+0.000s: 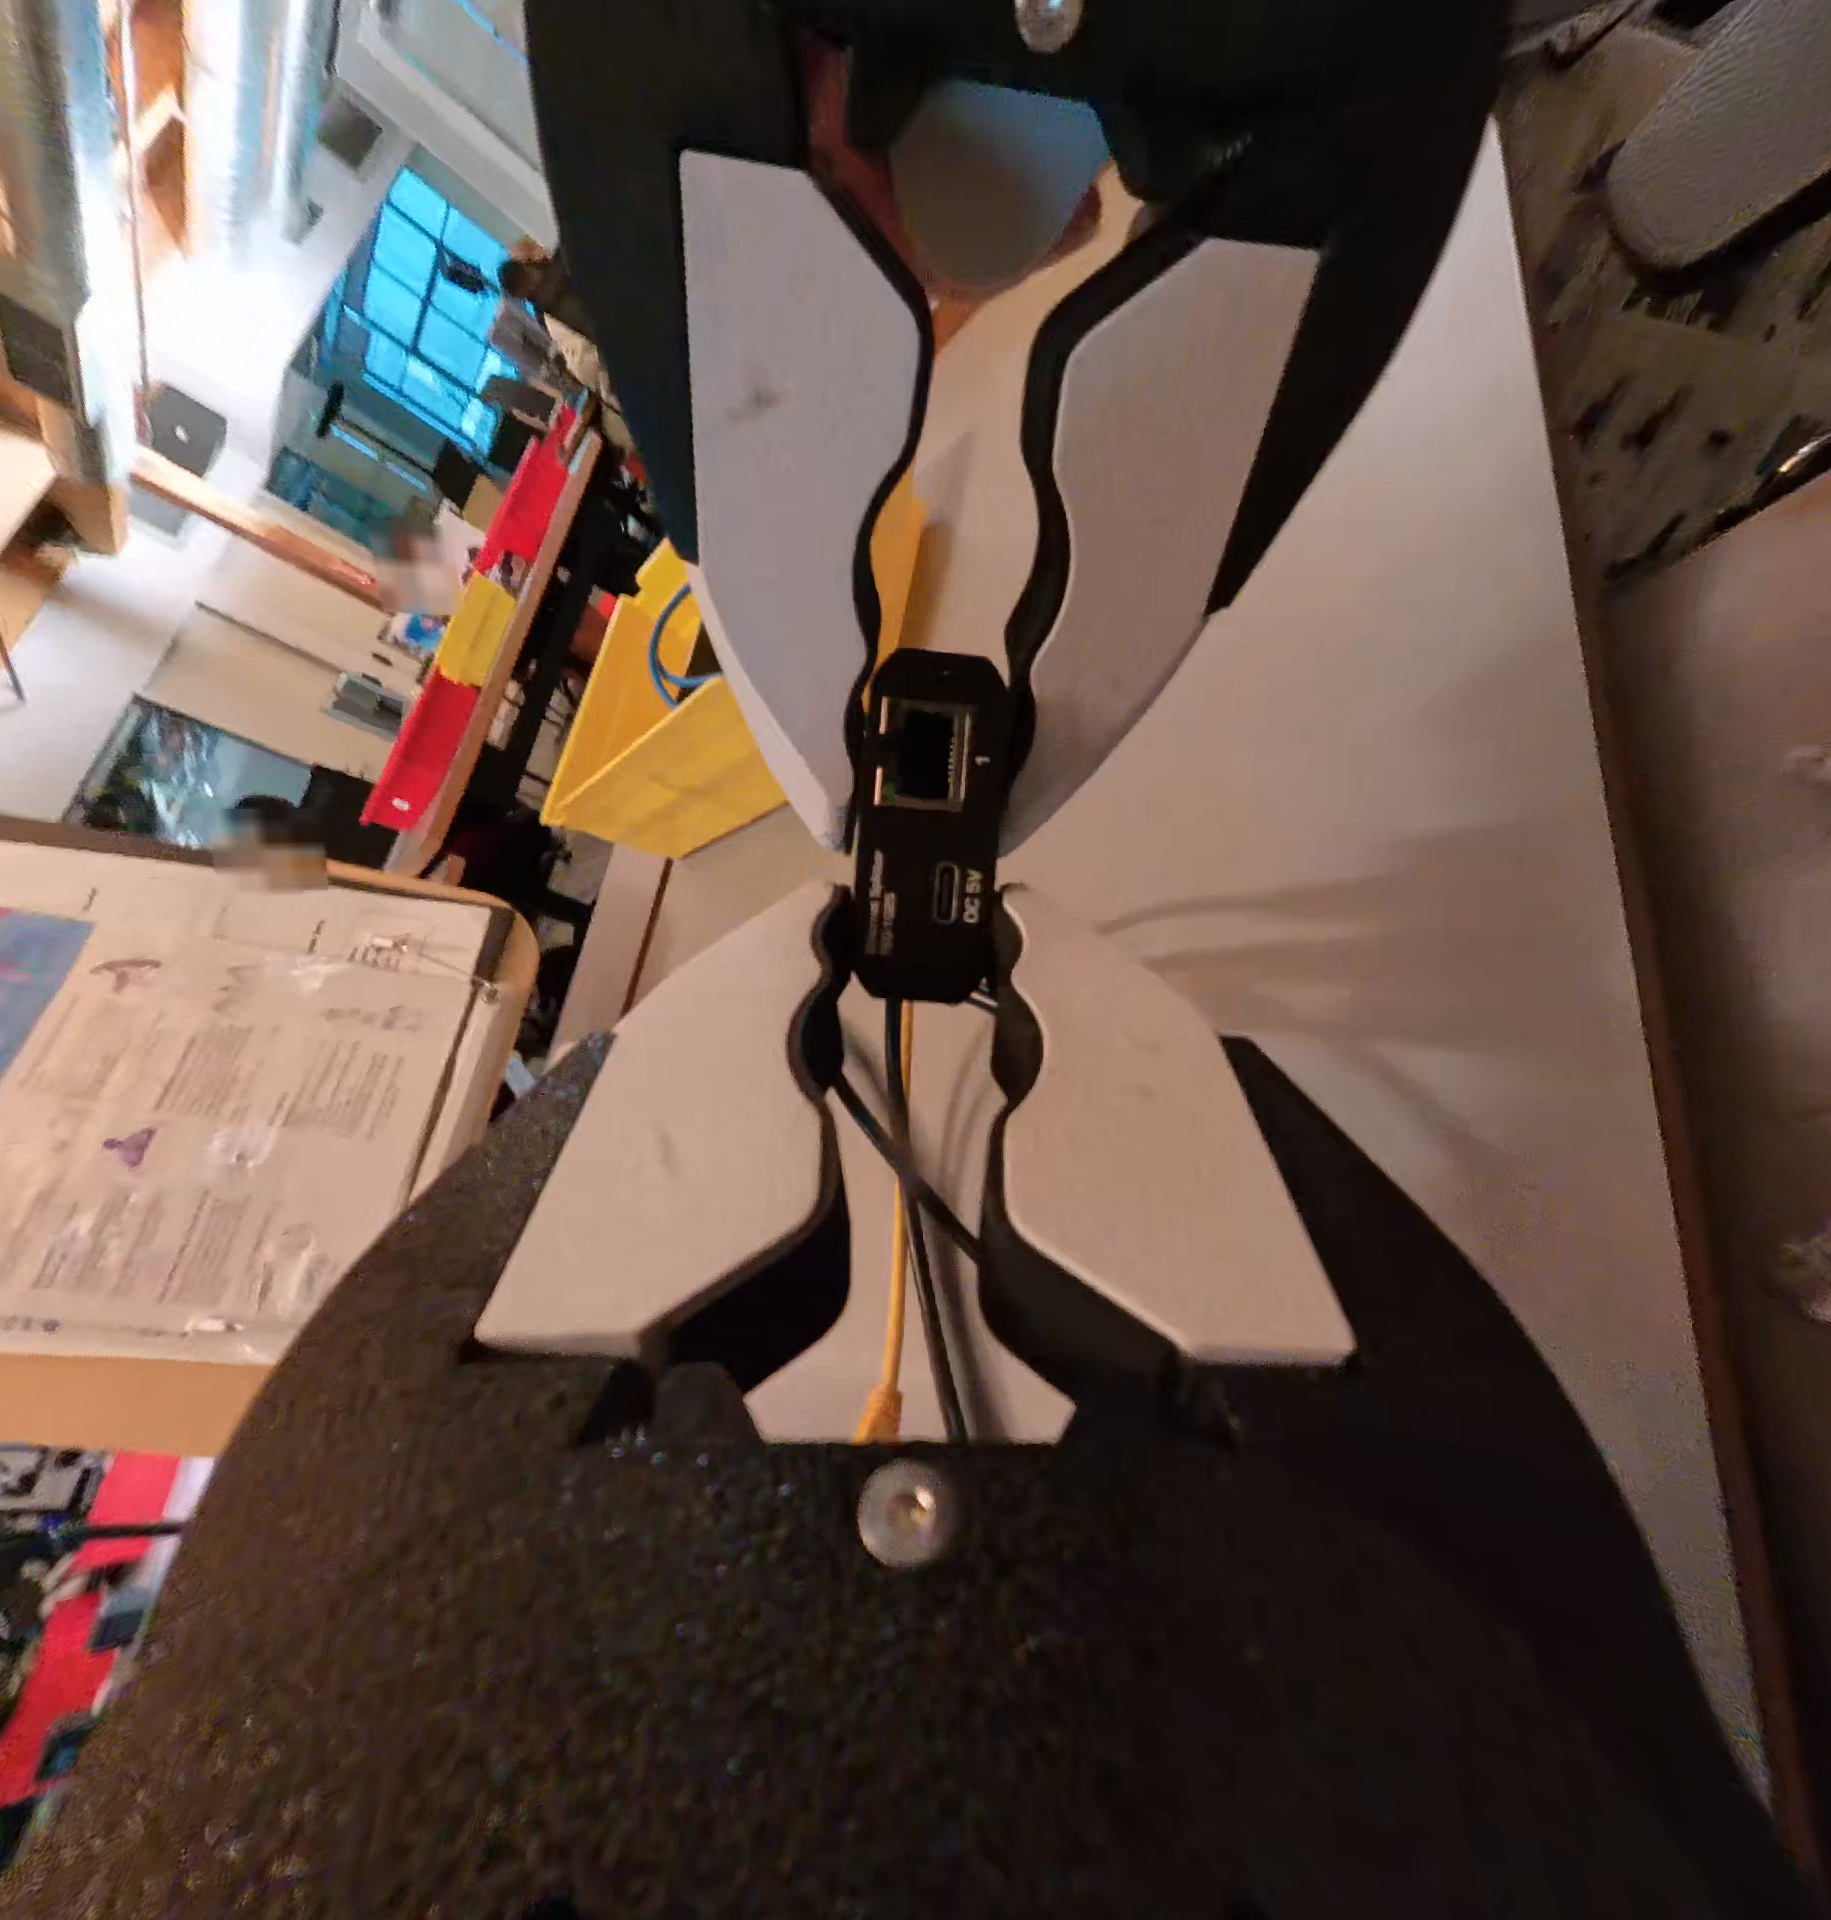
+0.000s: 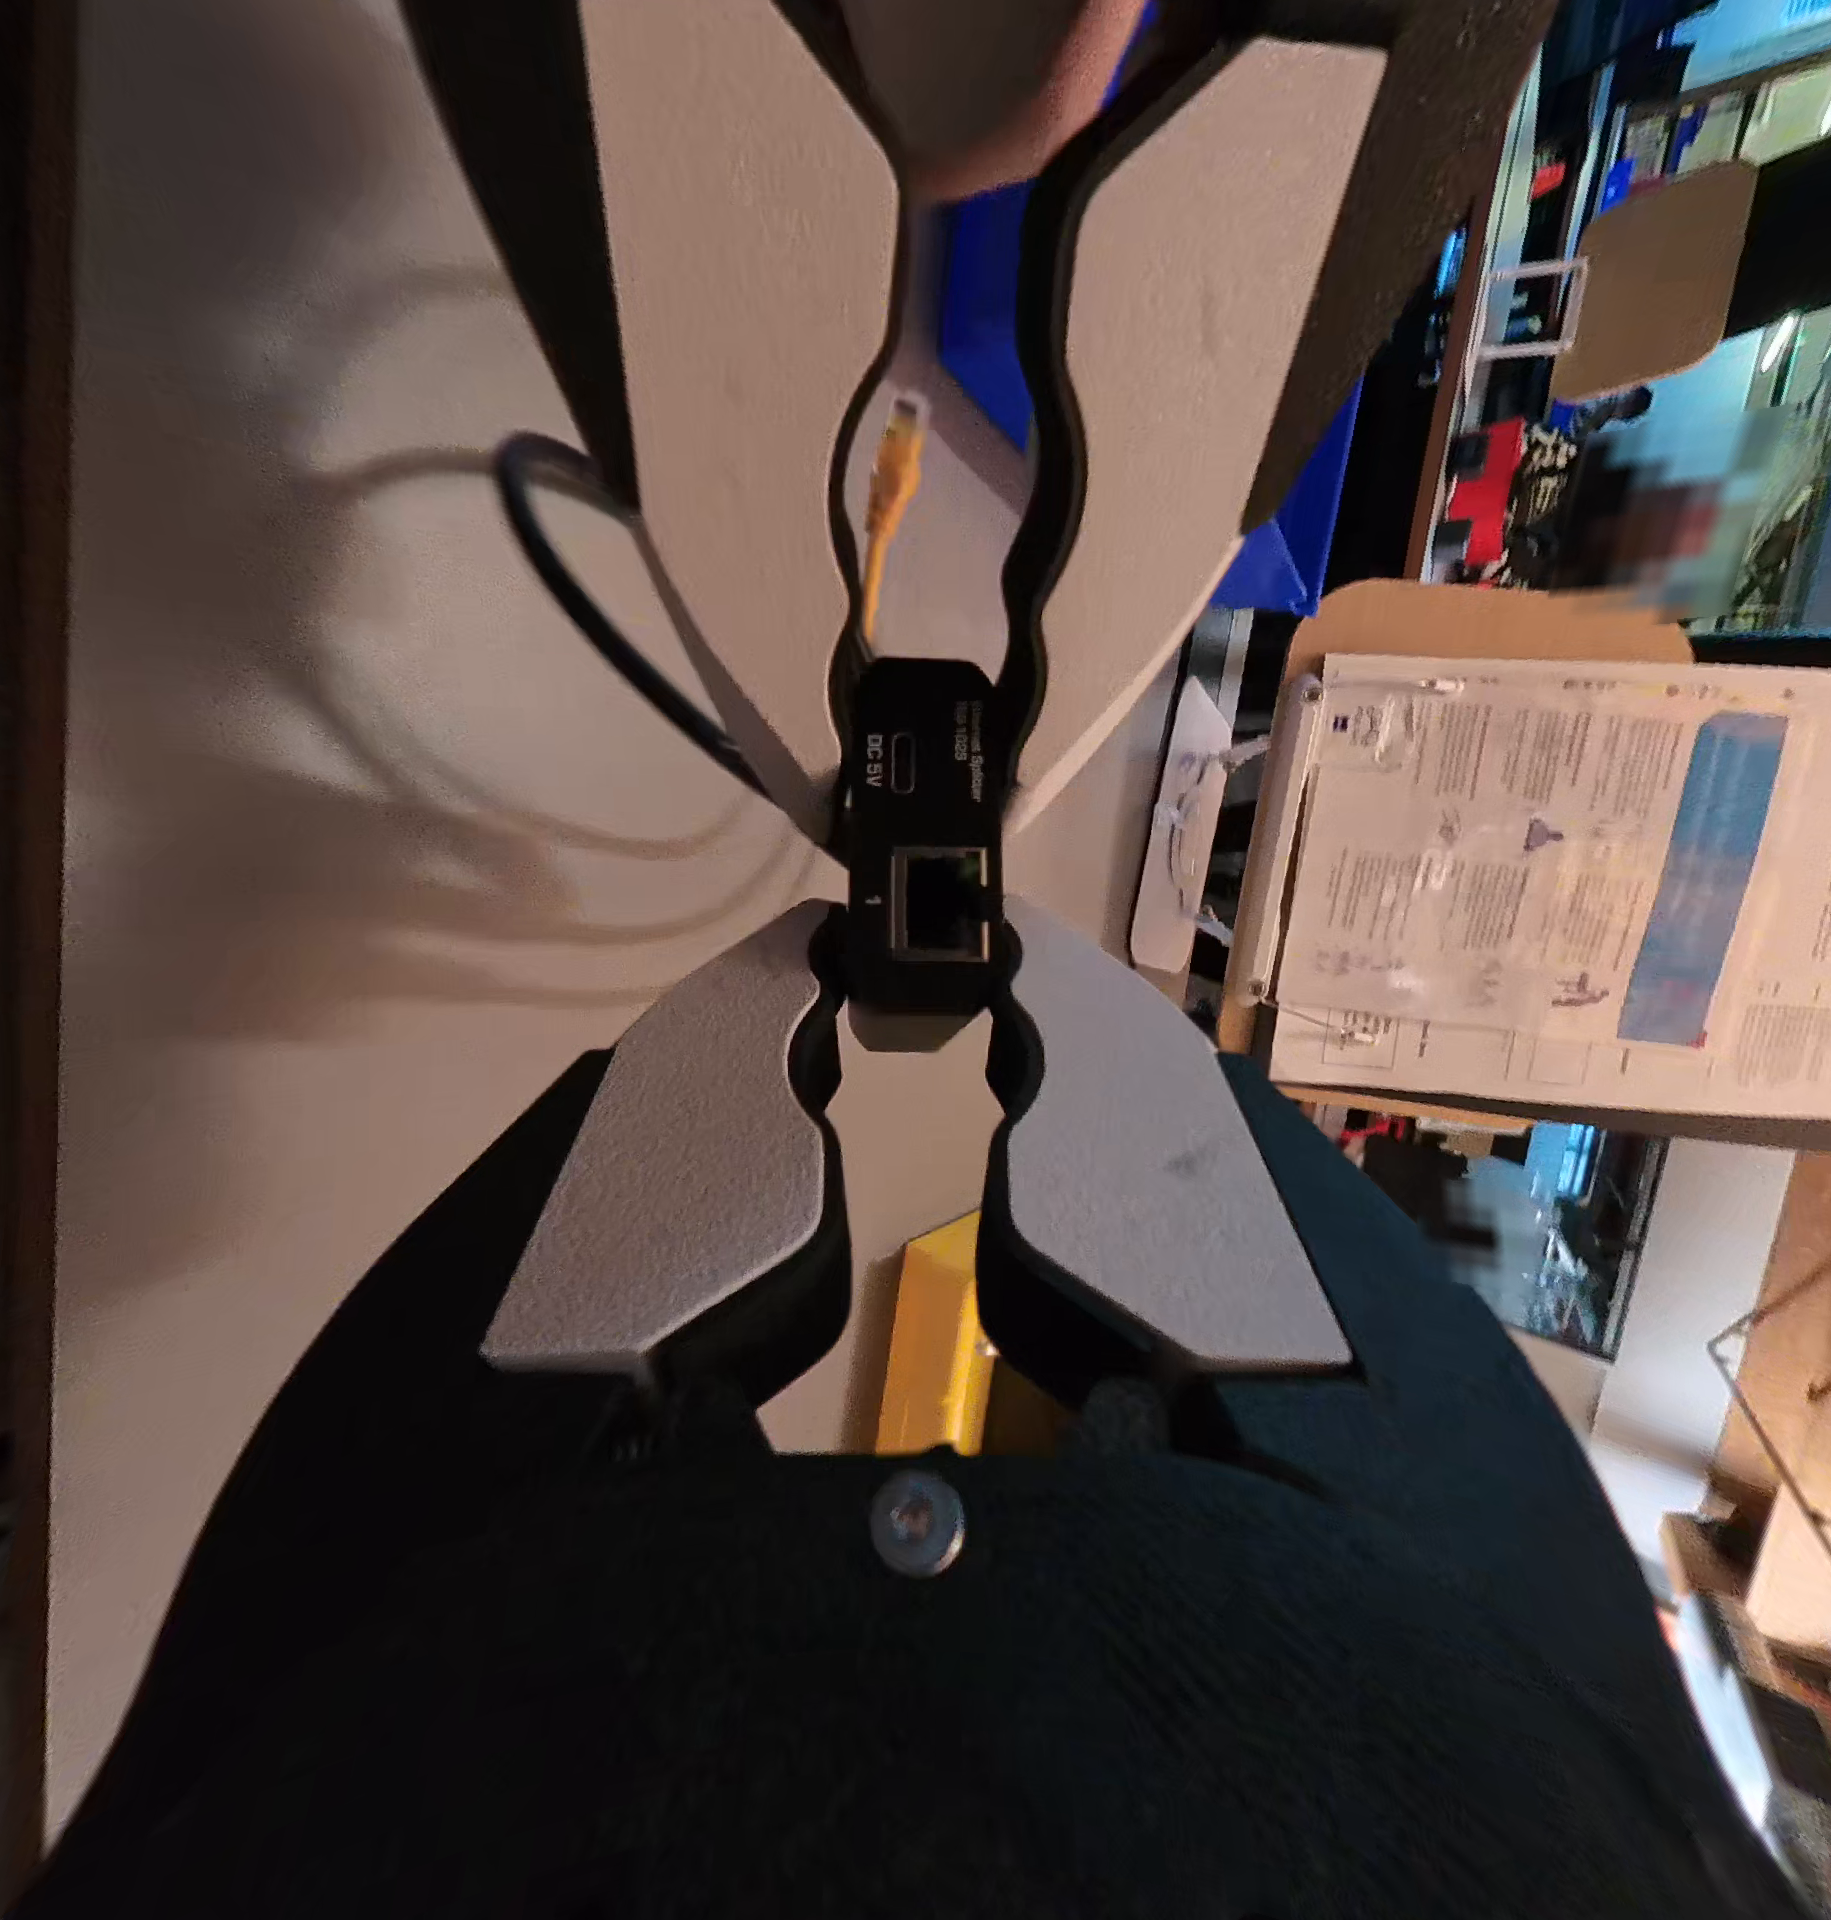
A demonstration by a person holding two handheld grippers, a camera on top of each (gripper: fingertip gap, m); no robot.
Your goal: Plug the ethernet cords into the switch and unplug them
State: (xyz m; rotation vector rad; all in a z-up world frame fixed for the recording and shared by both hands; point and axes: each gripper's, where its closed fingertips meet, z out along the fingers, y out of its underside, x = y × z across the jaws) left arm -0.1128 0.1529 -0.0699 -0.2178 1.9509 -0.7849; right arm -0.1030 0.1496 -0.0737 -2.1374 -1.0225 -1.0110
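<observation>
Here both the left gripper (image 1: 916, 940) and right gripper (image 2: 916, 940) clench the small black switch (image 1: 930, 821), its long axis running between them, its empty port facing the cameras.

We're looking at a shared workshop or lab space. Beyond our white bench (image 1: 1358, 727) run long tables with red and yellow bins (image 1: 641, 738), one holding coiled blue cable. Big industrial windows (image 1: 423, 301) glow at the far end, a printed instruction sheet (image 2: 1576, 883) hangs on a board, and cluttered shelves (image 2: 1659, 260) and cardboard boxes (image 2: 1794, 1558) fill the edges.
</observation>
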